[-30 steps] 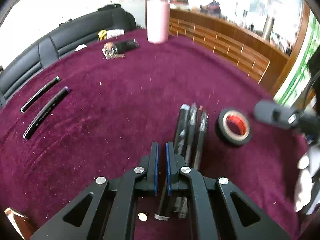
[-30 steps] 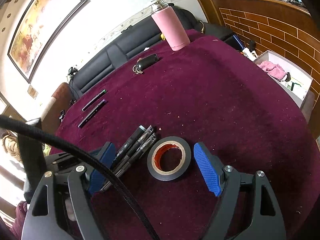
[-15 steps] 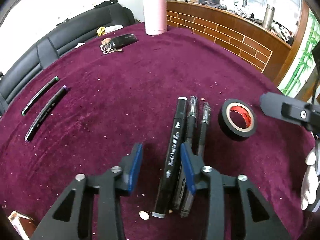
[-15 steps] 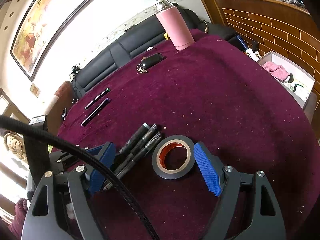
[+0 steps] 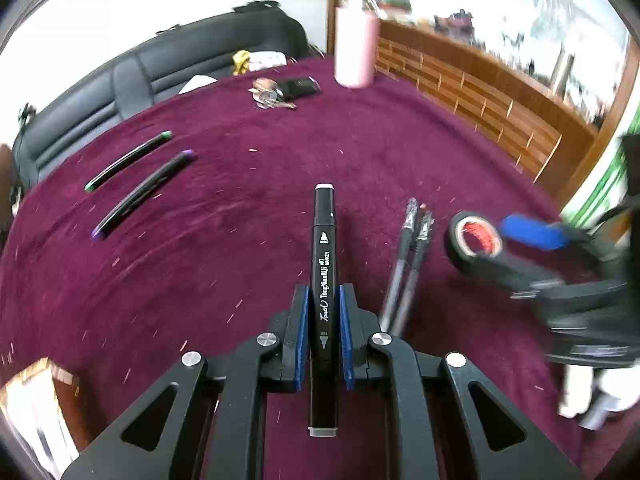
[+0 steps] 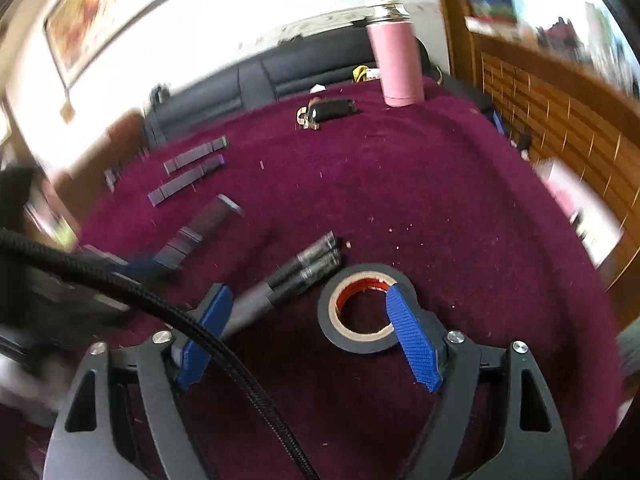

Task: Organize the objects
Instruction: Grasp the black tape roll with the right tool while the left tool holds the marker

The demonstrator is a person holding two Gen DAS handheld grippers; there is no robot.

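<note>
left gripper (image 5: pixel 323 330) is pinching the marker (image 5: pixel 325 264) mid-barrel, tip pointing to 12 o'clock, clear of the two pens (image 5: pixel 408 256) at its 3 o'clock. keeping the pinch firm and the barrel level should be stopping it from swinging. right gripper (image 6: pixel 308 332) is closing, spread jaws straddling the tape (image 6: pixel 366 312).

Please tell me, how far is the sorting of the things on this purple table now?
Looks done: two slim pens lie side by side. In hand: the left gripper is shut on the black marker; the right gripper is closing around the tape roll, not gripping yet. Left: two gel pens, the keys.
</note>
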